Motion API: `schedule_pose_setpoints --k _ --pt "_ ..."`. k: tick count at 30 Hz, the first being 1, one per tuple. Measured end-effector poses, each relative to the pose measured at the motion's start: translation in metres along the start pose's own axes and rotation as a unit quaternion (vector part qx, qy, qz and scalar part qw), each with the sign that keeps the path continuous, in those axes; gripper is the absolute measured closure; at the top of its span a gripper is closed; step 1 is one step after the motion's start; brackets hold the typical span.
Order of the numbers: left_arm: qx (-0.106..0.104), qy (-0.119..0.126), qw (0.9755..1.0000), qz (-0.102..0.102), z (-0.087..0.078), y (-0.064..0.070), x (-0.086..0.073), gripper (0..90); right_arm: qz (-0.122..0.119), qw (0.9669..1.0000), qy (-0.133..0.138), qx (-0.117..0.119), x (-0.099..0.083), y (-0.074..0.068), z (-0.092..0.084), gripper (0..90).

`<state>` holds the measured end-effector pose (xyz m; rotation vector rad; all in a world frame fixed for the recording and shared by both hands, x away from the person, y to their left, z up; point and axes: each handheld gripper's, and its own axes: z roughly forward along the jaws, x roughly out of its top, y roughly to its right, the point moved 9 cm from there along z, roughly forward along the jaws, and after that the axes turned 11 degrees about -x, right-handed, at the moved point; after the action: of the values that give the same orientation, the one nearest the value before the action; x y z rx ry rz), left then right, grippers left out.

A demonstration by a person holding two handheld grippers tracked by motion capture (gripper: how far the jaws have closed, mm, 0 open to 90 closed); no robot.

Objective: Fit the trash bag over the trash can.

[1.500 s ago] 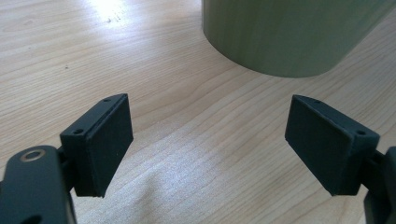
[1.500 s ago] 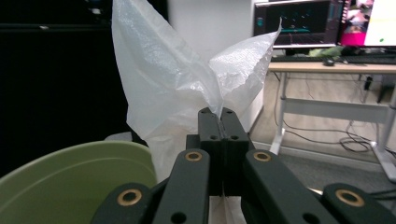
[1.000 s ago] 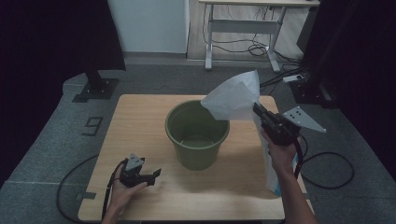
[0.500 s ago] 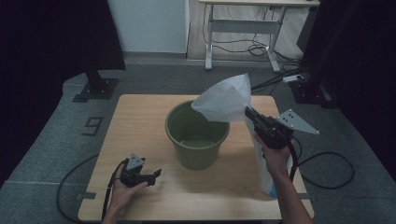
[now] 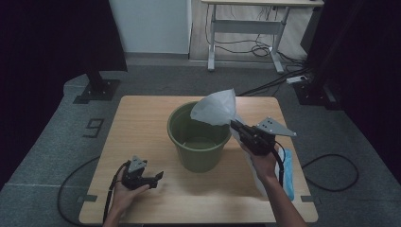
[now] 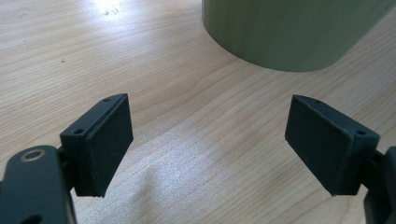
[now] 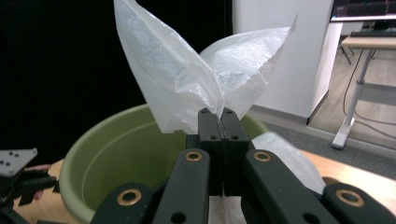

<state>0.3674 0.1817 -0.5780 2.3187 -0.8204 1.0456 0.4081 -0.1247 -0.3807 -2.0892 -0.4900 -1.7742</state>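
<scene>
White plastic bag (image 5: pixel 215 108) clamped in right gripper (image 5: pixel 235 125), held over green bucket (image 5: pixel 198 137) rim. Left gripper (image 5: pixel 158 176) gaped empty on table (image 5: pixel 142 118). Risk judged: thin film slipping from pinch; bag snagging rim, tipping unsteadied bucket.

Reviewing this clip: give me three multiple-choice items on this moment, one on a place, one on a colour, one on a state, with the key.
1. Where is the white plastic bag?
A. over the bucket's rim
B. flat beside the left hand
C. on the floor

2. What colour is the bucket?
A. blue
B. green
C. red

3. How is the left gripper?
A. shut on the bag
B. shut on nothing
C. open, nothing between the jaws

Key: A, the right gripper holds it above the rim; B, green walls; C, bare table shows between the jaws.
</scene>
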Motion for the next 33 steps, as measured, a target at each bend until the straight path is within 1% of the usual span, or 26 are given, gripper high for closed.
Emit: schedule_pose_setpoints --k 3,7,8,10,16,18,19,22,23,24,25,26,27,28,29,30,31,32,33 --pt "0.000 0.000 1.0000 -0.001 0.000 0.000 0.000 15.2 0.002 0.9999 -0.011 0.009 -0.010 -0.004 0.005 88.6" --pt "-0.002 -0.002 1.0000 0.000 0.001 0.000 0.000 15.2 0.003 0.9997 -0.019 0.016 -0.017 -0.007 0.010 88.6" --pt "-0.002 -0.003 1.0000 0.000 0.001 0.000 -0.001 15.2 0.001 0.9994 -0.025 0.024 -0.021 -0.011 0.012 88.6" --pt "-0.003 -0.004 1.0000 0.000 0.001 0.000 -0.001 15.2 -0.004 0.9992 -0.029 0.029 -0.024 -0.014 0.012 88.5" --pt "-0.002 -0.005 1.0000 0.001 0.001 0.001 -0.002 15.1 -0.008 0.9983 -0.043 0.039 -0.033 -0.022 0.016 88.0" --pt "-0.002 -0.005 1.0000 0.000 0.001 0.001 -0.002 15.1 -0.011 0.9982 -0.043 0.040 -0.034 -0.022 0.016 86.9" --pt "-0.003 -0.006 1.0000 0.001 0.001 0.001 -0.002 15.1 -0.014 0.9979 -0.046 0.044 -0.037 -0.024 0.018 81.9" --pt "-0.002 -0.004 1.0000 0.001 0.000 0.001 -0.002 15.2 -0.015 0.9976 -0.048 0.047 -0.039 -0.024 0.018 80.1" --pt "-0.001 -0.003 1.0000 0.000 0.000 0.000 -0.002 15.2 -0.016 0.9975 -0.047 0.050 -0.039 -0.024 0.017 76.9" --pt "-0.001 -0.003 1.0000 0.000 0.000 0.000 -0.002 15.1 -0.016 0.9975 -0.047 0.050 -0.039 -0.024 0.017 76.9" --pt "-0.001 -0.003 1.0000 0.000 0.000 0.000 -0.002 15.1 -0.018 0.9975 -0.046 0.052 -0.038 -0.025 0.016 74.7" --pt "-0.001 -0.003 1.0000 0.000 0.000 0.000 -0.002 15.2 -0.024 0.9972 -0.046 0.055 -0.037 -0.025 0.013 68.5" --pt "-0.001 -0.003 1.0000 0.000 0.000 0.000 -0.002 15.2 -0.024 0.9972 -0.046 0.055 -0.037 -0.025 0.013 68.5" --pt "-0.001 -0.004 1.0000 0.000 0.000 0.000 -0.002 15.2 -0.025 0.9971 -0.045 0.055 -0.037 -0.025 0.012 63.7" --pt "-0.001 -0.004 1.0000 0.001 0.000 0.000 -0.002 15.2 -0.034 0.9977 -0.040 0.043 -0.035 -0.025 0.007 51.5" --pt "-0.001 -0.004 1.0000 0.001 0.000 0.000 -0.002 15.2 -0.035 0.9979 -0.038 0.038 -0.034 -0.025 0.005 46.6" --pt "-0.001 -0.003 1.0000 0.000 0.000 0.001 -0.002 15.2 -0.035 0.9979 -0.038 0.038 -0.034 -0.025 0.005 46.6" --pt "-0.002 -0.005 1.0000 0.001 0.000 0.001 -0.003 15.1 -0.036 0.9980 -0.036 0.038 -0.033 -0.026 0.002 41.7" --pt "-0.003 -0.005 1.0000 0.000 0.001 0.002 -0.003 15.1 -0.036 0.9981 -0.034 0.037 -0.032 -0.027 0.000 39.0"
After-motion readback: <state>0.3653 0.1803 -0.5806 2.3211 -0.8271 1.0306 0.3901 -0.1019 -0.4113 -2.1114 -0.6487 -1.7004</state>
